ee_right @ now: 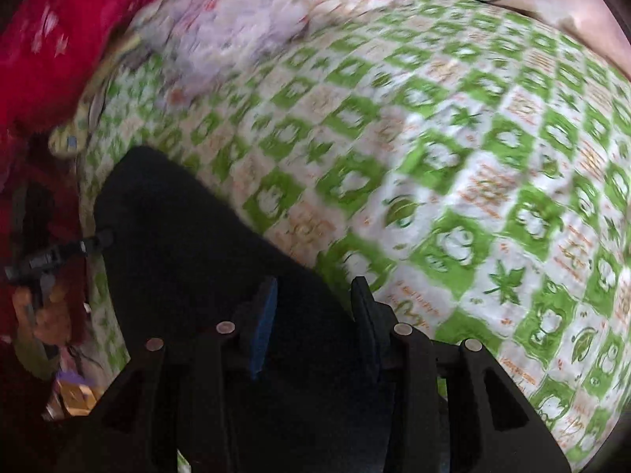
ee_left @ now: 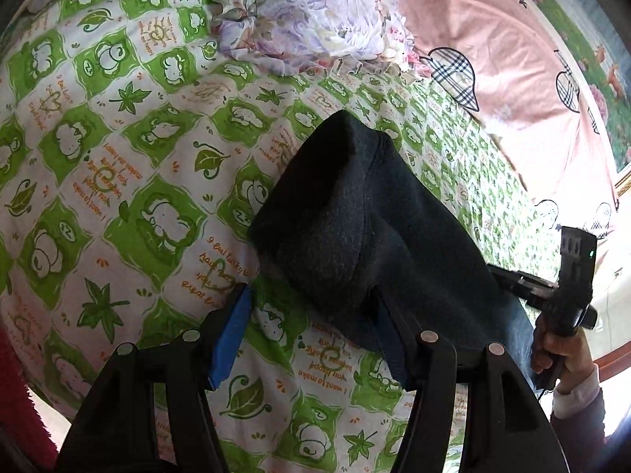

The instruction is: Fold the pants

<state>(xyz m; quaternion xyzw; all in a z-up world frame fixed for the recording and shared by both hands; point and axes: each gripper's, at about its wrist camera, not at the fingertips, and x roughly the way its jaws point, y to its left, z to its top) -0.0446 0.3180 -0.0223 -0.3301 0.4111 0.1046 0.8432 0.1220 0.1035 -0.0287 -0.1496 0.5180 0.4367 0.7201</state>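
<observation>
The work surface is a bed under a green-and-white printed sheet (ee_left: 130, 181), with a floral quilt (ee_left: 315, 27) and a pink cover (ee_left: 501, 59) heaped at its far side. The pants (ee_left: 366, 232), dark and thick, lie bunched on the sheet and extend toward both tools. The left gripper (ee_left: 315, 335) stands wide, one finger beside the cloth and the other under its edge, gripping nothing. The right gripper (ee_right: 313, 315) shows fingers apart with dark fabric between them; the blur prevents confirming a pinch. Risk: with neither grip evidently secure, a lift may drop one edge, and the thick layers could slide into a crooked fold.
</observation>
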